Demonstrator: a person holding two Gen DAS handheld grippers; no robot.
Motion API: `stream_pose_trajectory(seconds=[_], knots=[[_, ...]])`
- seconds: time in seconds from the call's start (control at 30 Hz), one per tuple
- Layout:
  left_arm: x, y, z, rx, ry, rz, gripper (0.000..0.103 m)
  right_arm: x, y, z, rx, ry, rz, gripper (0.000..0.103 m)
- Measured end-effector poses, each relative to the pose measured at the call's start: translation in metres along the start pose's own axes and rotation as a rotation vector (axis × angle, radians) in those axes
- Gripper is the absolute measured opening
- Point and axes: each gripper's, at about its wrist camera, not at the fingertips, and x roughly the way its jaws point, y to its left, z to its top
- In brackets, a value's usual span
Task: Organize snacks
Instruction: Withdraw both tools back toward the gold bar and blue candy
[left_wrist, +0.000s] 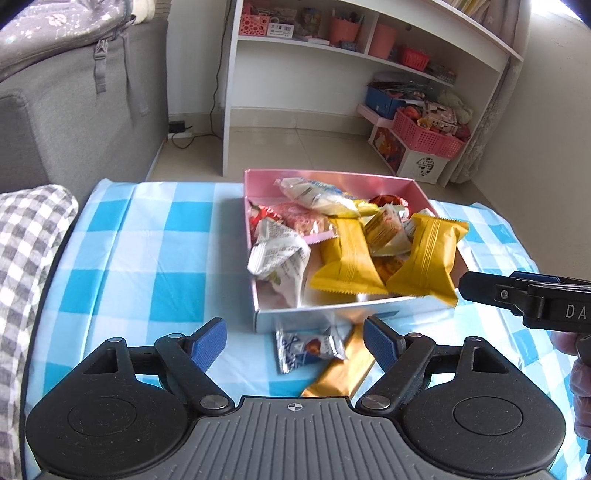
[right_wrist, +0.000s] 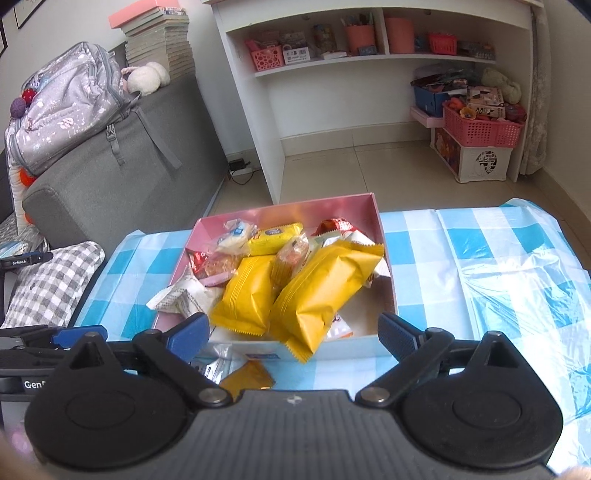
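A pink box on the blue checked tablecloth holds several snack packets, among them two yellow packets. Before the box's near wall lie a small silver packet and a gold bar, which also shows in the right wrist view. My left gripper is open and empty, just above these two. My right gripper is open and empty at the box's near edge; it shows at the right in the left wrist view.
A grey sofa with a backpack stands at the left, with a checked cushion at the table's left edge. A white shelf unit with pink baskets stands behind on the tiled floor.
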Motion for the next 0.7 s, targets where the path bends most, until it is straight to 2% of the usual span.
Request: stream_pose_trajectory(seconds=[0.13, 0.33, 0.53, 0.7], knots=[[-0.002, 0.012, -0.021, -0.012, 0.007, 0.026, 0.084, 0.007, 0.005, -0.014, 0.0, 0.033, -0.004, 0.098], [0.005, 0.021, -0.042, 0.06, 0.052, 0.104, 0.084, 0.023, 0.019, -0.027, 0.007, 0.102, -0.039, 0.098], [0.006, 0.04, -0.052, 0.063, 0.065, 0.105, 0.084, 0.046, 0.043, -0.037, 0.007, 0.175, -0.047, 0.098], [0.008, 0.049, -0.058, 0.077, 0.08, 0.108, 0.084, 0.066, 0.053, -0.041, 0.071, 0.227, -0.059, 0.096]])
